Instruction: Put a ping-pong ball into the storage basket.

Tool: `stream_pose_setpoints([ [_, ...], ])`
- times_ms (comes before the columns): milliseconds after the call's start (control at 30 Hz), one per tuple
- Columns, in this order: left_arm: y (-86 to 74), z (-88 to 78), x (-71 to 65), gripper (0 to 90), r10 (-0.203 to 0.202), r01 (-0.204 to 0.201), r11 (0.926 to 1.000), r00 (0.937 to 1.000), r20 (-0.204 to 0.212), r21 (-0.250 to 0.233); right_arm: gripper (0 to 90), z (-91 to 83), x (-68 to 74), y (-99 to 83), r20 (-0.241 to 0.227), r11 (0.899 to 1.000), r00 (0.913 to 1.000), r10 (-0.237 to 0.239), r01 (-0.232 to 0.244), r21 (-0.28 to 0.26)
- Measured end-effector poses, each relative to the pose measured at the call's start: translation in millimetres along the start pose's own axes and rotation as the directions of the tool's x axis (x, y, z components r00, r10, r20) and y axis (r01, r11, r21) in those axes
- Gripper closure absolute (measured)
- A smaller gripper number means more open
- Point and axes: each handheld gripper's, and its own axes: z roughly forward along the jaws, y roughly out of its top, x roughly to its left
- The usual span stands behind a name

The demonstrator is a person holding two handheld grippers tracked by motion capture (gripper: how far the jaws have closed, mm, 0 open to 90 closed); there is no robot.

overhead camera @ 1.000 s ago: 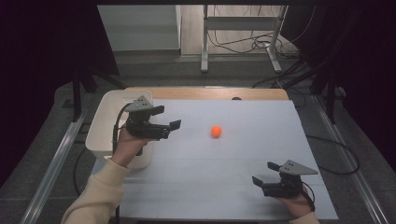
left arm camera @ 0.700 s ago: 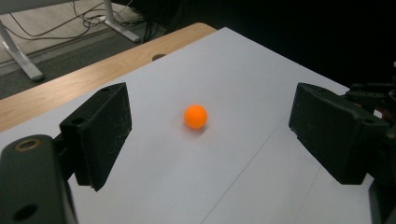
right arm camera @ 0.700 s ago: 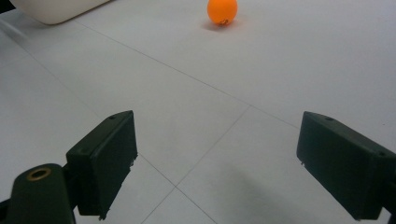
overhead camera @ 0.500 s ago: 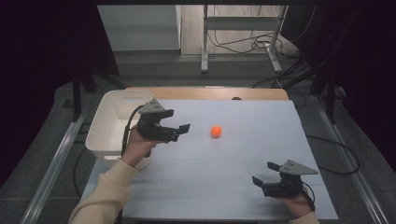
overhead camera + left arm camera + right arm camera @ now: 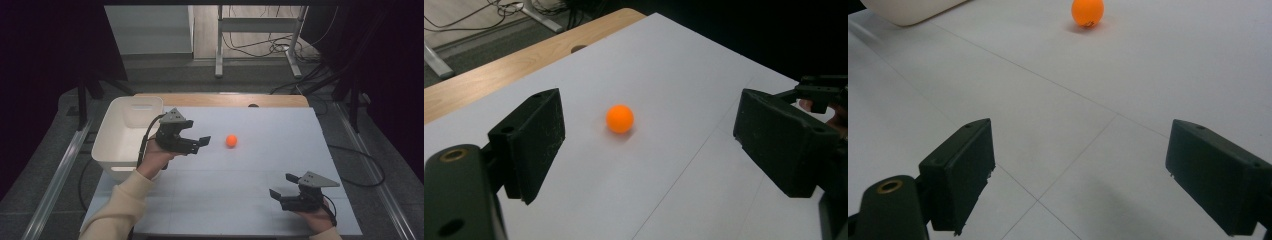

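The orange ball [image 5: 231,140] lies on the white table sheet [image 5: 250,200], out in the open to the right of the white bin [image 5: 127,135] and well apart from it. Since a second ago the left gripper [image 5: 200,142] has left its place over the bin's near corner and come out across the sheet toward the ball; its jaws stand wide with nothing between them, and in the left gripper view the ball [image 5: 619,118] sits ahead of them, just about centred in the gap. That reads as an approach for a pick, most likely to carry the ball back to the bin, though the ball is not yet between the pads and how close the tips are to it is hard to judge from above. The right gripper [image 5: 281,196] waits far from the bin at the near right of the sheet, as it did before, its jaws also wide and empty, the ball [image 5: 1087,12] well beyond them.
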Motion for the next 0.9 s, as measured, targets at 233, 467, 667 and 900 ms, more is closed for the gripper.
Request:
stream_pose_setpoints([
  [233, -1.5, 10.0, -3.0, 14.0, 0.001, -0.001, 0.9998, 0.9999, 0.012, 0.019, 12.7, -0.1, 0.0, -0.1, -0.002, 1.000, 1.0000, 0.000, 0.000, 0.000],
  [467, -4.0, 23.2, -5.6, 13.9, 0.003, -0.003, 0.9988, 0.9998, 0.019, 0.048, 12.7, -0.1, 0.1, -0.1, -0.003, 1.000, 1.0000, 0.000, 0.000, 0.000],
  [667, -6.6, 31.7, -5.8, 13.8, -0.005, 0.003, 0.9979, 0.9997, 0.024, 0.065, 12.7, -0.2, 0.1, -0.1, -0.003, 1.000, 1.0000, 0.000, 0.000, -0.001],
  [900, -9.5, 42.2, -6.2, 13.8, -0.006, 0.004, 0.9961, 0.9995, 0.031, 0.088, 12.7, 0.0, 0.1, 0.0, -0.005, 1.000, 1.0000, -0.001, 0.001, -0.001],
])
